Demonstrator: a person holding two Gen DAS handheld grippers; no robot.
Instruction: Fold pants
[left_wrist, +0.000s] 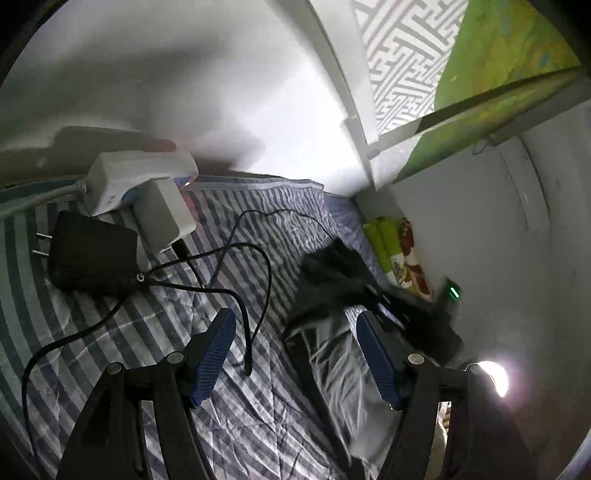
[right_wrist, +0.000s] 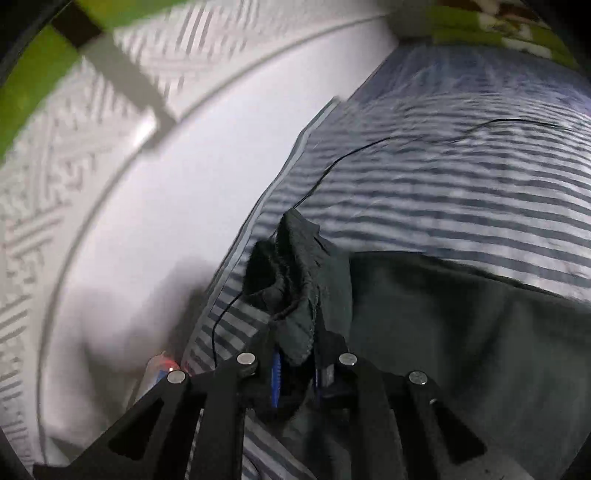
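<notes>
The right gripper (right_wrist: 295, 376) is pinching a bunched edge of the dark pants (right_wrist: 461, 332), which are lying on the striped bedsheet (right_wrist: 443, 192) near the wall. The left gripper (left_wrist: 295, 354) is hanging wide open over the sheet, holding nothing, beside a black cable (left_wrist: 258, 280).

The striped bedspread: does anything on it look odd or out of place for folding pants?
Yes. On the striped bedspread lie a white power strip, a black adapter and loose black cables, right where the dark pants must spread. One thin cable runs up to the bunched cloth clamped in the right hand-held gripper.
</notes>
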